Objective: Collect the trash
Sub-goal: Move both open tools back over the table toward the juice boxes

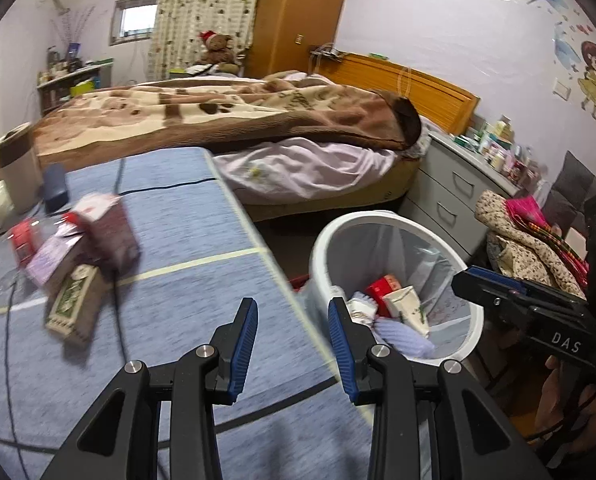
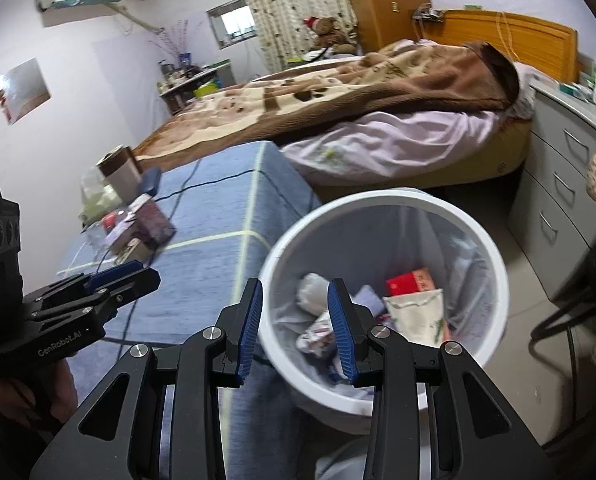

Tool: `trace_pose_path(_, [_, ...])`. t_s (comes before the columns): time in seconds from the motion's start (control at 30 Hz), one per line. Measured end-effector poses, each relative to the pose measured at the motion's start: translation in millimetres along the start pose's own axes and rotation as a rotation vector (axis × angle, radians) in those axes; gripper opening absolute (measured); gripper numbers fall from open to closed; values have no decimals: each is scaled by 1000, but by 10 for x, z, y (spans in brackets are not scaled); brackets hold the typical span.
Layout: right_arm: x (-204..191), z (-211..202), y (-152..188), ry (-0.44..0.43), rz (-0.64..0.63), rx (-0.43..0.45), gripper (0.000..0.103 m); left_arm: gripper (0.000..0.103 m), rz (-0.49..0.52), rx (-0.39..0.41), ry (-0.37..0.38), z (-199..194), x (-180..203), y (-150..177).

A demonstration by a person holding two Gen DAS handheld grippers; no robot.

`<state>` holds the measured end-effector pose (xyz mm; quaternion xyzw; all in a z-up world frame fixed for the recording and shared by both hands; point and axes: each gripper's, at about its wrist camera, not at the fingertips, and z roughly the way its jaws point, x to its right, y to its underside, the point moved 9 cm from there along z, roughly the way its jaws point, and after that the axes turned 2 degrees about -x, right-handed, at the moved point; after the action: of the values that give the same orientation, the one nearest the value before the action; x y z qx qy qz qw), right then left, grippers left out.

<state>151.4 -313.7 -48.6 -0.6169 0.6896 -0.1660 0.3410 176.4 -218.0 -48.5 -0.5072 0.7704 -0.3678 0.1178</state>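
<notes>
Bedroom setting, blue table (image 1: 185, 280) beside a bed. Left gripper (image 1: 291, 344): jaws spread, empty, over the table edge. Right gripper (image 2: 295, 328): jaws spread, empty, above the bin (image 2: 494, 280). Remaining trash (image 1: 85, 248) lies ahead-left of the left jaws. Recommendation: approach one carton squarely and close on its narrow sides.

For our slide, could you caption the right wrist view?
Open right tongs above the lined white plastic trash bin holding discarded packaging.
</notes>
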Motion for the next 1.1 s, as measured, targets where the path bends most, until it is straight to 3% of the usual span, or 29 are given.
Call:
trace_pose_path(0.6, [-654,65,-43,-119,-139,-9,36,36,-116,53,-158,-553,-827,155])
trace_pose_path(0.7, [-726,81,-59,-128,-160,-8,46,37,-132,52,-171,-587,-915,159])
trace_pose_path(1.1, [-1029,202,-147,-166,-258,-18,47,37,-164,60,-209,-655,-1293,183])
